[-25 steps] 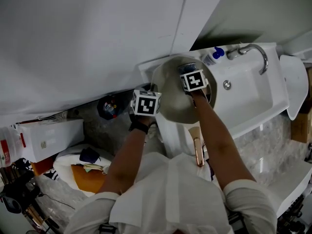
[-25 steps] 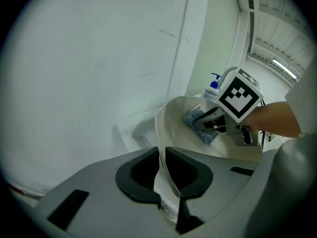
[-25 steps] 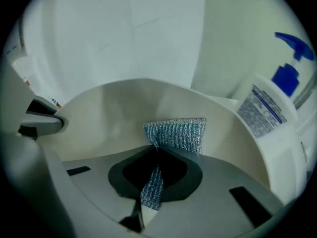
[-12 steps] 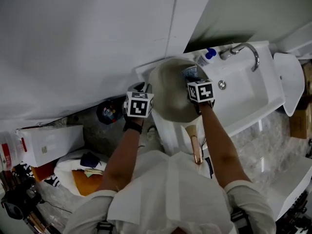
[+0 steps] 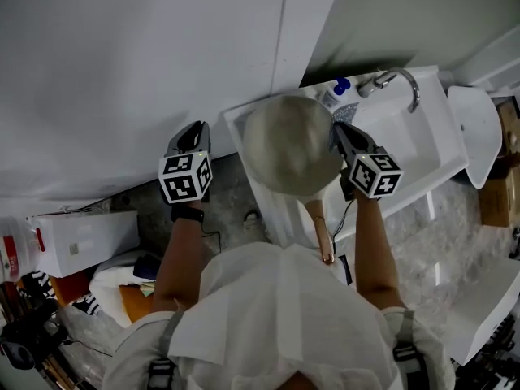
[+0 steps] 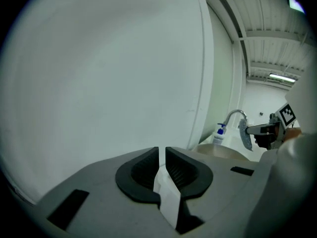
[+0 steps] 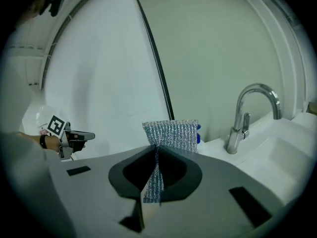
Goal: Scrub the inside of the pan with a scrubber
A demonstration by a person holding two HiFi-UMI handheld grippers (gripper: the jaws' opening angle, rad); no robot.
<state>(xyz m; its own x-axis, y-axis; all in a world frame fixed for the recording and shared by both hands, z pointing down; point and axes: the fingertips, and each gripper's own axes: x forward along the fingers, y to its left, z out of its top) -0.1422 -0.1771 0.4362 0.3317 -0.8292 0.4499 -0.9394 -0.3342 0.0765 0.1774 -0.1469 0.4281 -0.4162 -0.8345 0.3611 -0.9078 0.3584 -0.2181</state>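
Both claws are seen lifted clear of the pan (image 5: 288, 145) since a second ago. In the head view, the left claw (image 5: 193, 132) is held out by the wall and the right claw (image 5: 340, 130) above the sink (image 5: 431, 157). The pan is left resting across the sink's left end, handle toward the person.

In the left gripper view, the jaws, just closing, are shown nearly together, a slit between them and nothing held.

In the right gripper view, the silvery mesh scrubber (image 7: 171, 135) is pinched upright in the closed claw, with the faucet (image 7: 250, 110) beyond.
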